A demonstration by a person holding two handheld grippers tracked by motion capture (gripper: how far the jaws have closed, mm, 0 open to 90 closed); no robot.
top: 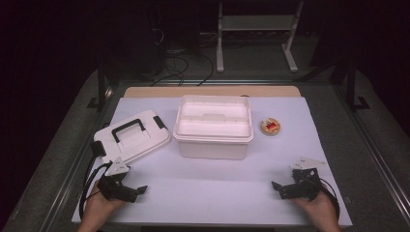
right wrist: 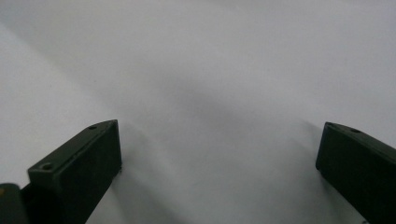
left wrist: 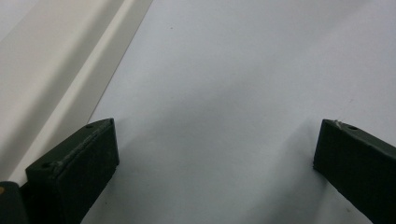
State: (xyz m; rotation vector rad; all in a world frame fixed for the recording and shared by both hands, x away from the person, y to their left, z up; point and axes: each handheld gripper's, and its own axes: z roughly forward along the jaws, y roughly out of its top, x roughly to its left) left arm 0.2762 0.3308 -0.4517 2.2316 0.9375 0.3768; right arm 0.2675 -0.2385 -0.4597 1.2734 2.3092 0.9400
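Box (top: 212,128) open, lid (top: 131,135) off at 9 o'clock; both grippers (top: 140,190) (top: 276,186) released, empty. Small item (top: 270,126) at 3 untouched.

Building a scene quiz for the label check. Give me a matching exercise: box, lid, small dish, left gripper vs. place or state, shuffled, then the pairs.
Things:
1. white box
2. lid with the black handle
3. small round dish
4. left gripper

Places or states:
A. open, low over the white sheet at the near left
B. off the box, lying left of it
C. mid-table, uncovered
D. right of the box, holding something red

Pairs: 1-C, 2-B, 3-D, 4-A
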